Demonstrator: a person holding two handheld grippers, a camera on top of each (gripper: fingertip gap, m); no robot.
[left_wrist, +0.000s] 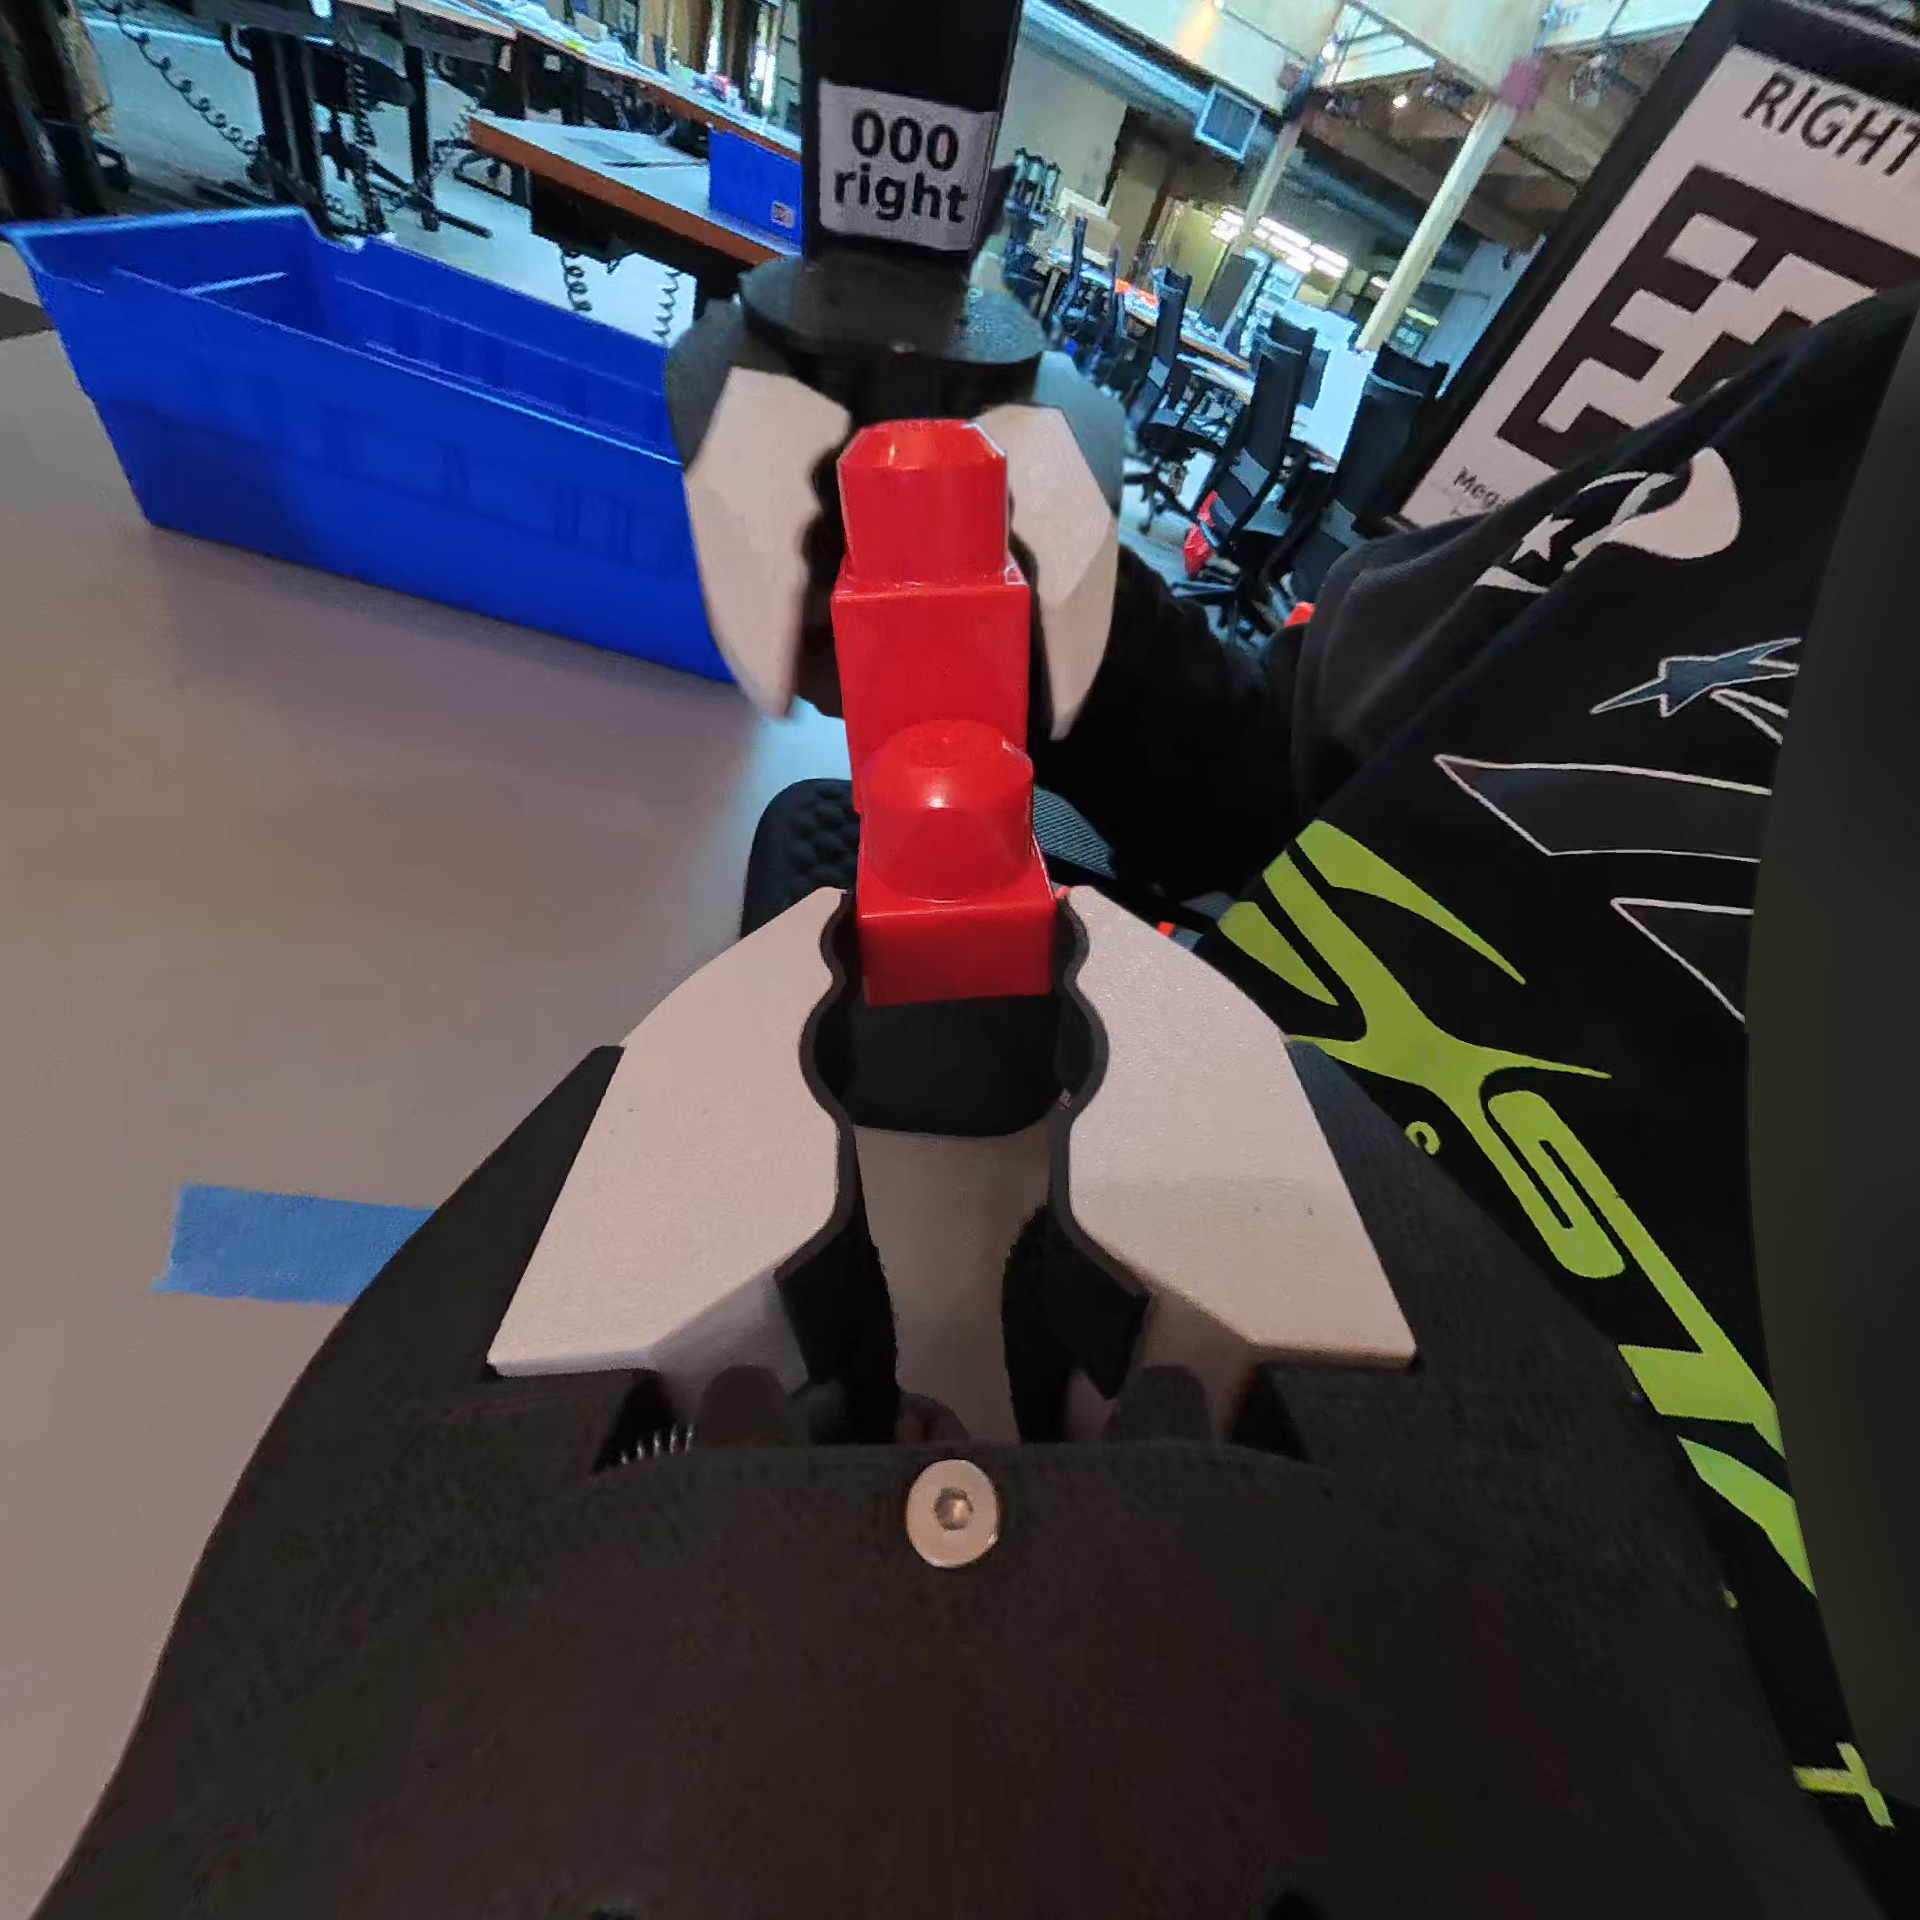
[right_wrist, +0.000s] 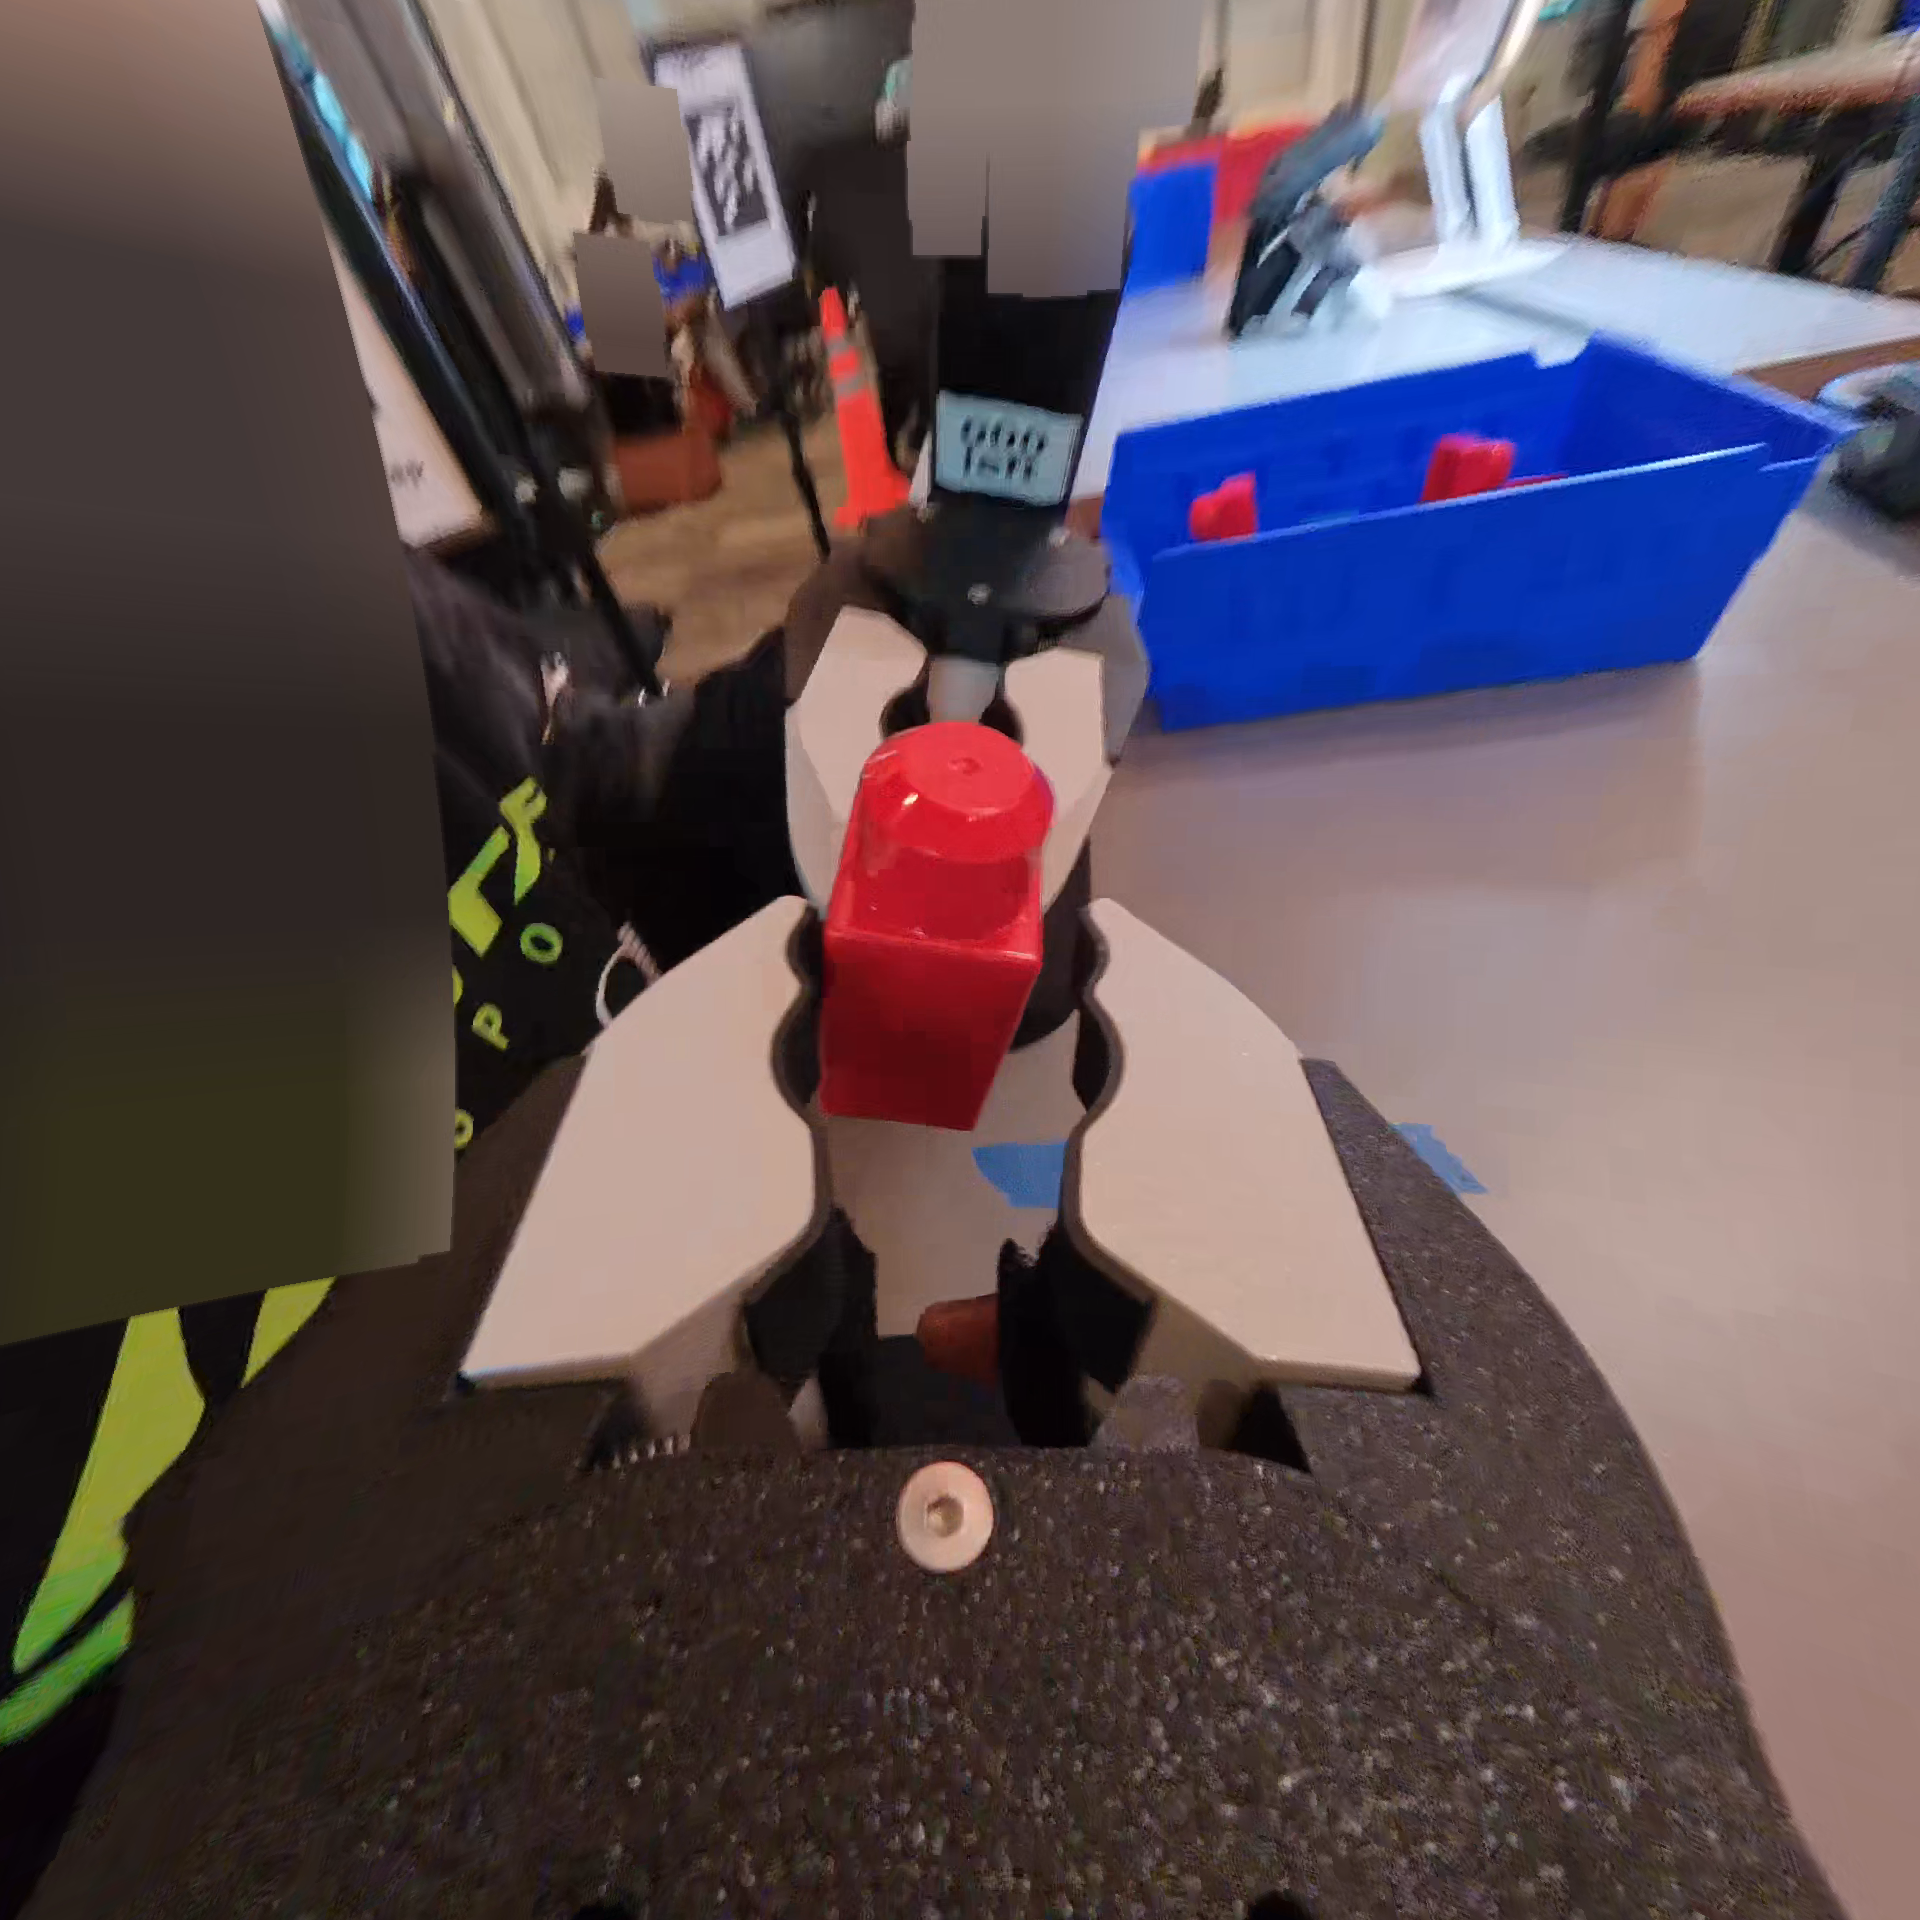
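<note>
— Left wrist view first: where is the near red block (left_wrist: 951, 935)?

— Right at the tips of the left gripper (left_wrist: 954, 914), stud up, held above the grey table (left_wrist: 312, 883). Both pale fingers sit snug against its sides, jaws narrow, clamped on it.

— And the second one?

— The far red block (left_wrist: 930, 644) sits just behind it, touching or nearly so. I cannot tell if they are joined. It stands between the fingers of the right gripper (right_wrist: 951, 914), which faces the left one.

— Is that one gripped too?

— No. In the right wrist view there is a dark gap between the block and the right-hand finger (right_wrist: 1143, 987), so those jaws stand a little wider than the block.

— What lies around them?

— A blue bin (left_wrist: 364, 416) stands farther off on the table with red pieces (right_wrist: 1465, 468) inside. A strip of blue tape (left_wrist: 281, 1242) is stuck nearer. A person's black top (left_wrist: 1507, 935) with green print fills the other side.
</note>
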